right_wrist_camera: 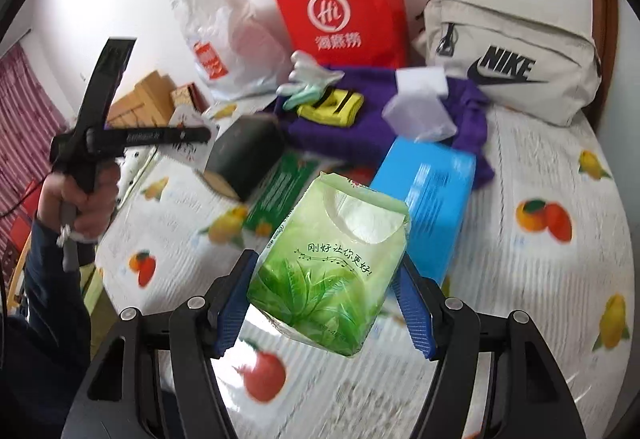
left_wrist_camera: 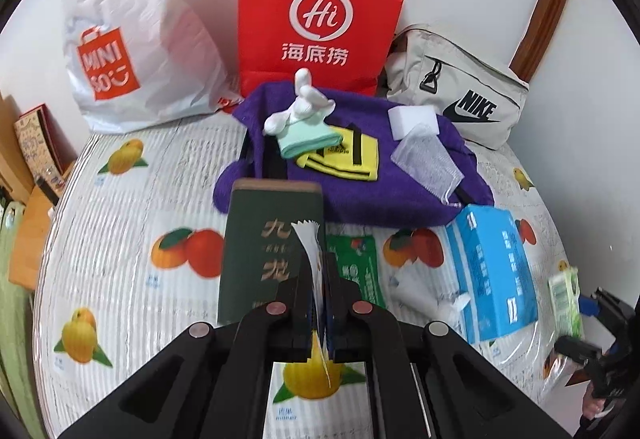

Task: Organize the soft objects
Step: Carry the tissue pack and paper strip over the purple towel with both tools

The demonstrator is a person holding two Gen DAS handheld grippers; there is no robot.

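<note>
So the left gripper (left_wrist_camera: 318, 313) has its jaws pressed nearly together, pinching the thin crimped edge of a dark green pack (left_wrist_camera: 272, 247) with gold characters, which hangs off the tips above the table (left_wrist_camera: 120, 239). The right gripper (right_wrist_camera: 324, 303) is spread fairly wide, with its blue pads (right_wrist_camera: 412, 315) clamped on both sides of a light green tissue pack (right_wrist_camera: 332, 271), which is lifted clear of the fruit-print cloth. Using the purple towel (left_wrist_camera: 360, 191) as the landmark: it's bunched up toward the back of the table, and piled on it are one mint and white sock (left_wrist_camera: 304, 123), one yellow and black cloth (left_wrist_camera: 344, 155), one white sponge block (left_wrist_camera: 414, 121) and one see-through mesh pouch (left_wrist_camera: 426, 163). Right behind the towel stands one red paper bag (left_wrist_camera: 320, 7); behind and to its left is one white plastic shopping bag (left_wrist_camera: 132, 39), and behind to its right one beige waist bag (left_wrist_camera: 456, 87). In front of the towel, one flat green packet (left_wrist_camera: 356, 267) lies on the table, and just beside the towel's front right corner is one blue tissue pack (left_wrist_camera: 492, 271). In the right wrist view, a hand (right_wrist_camera: 86, 203) in a dark sleeve grips the left tool's handle, well left of the towel.
</note>
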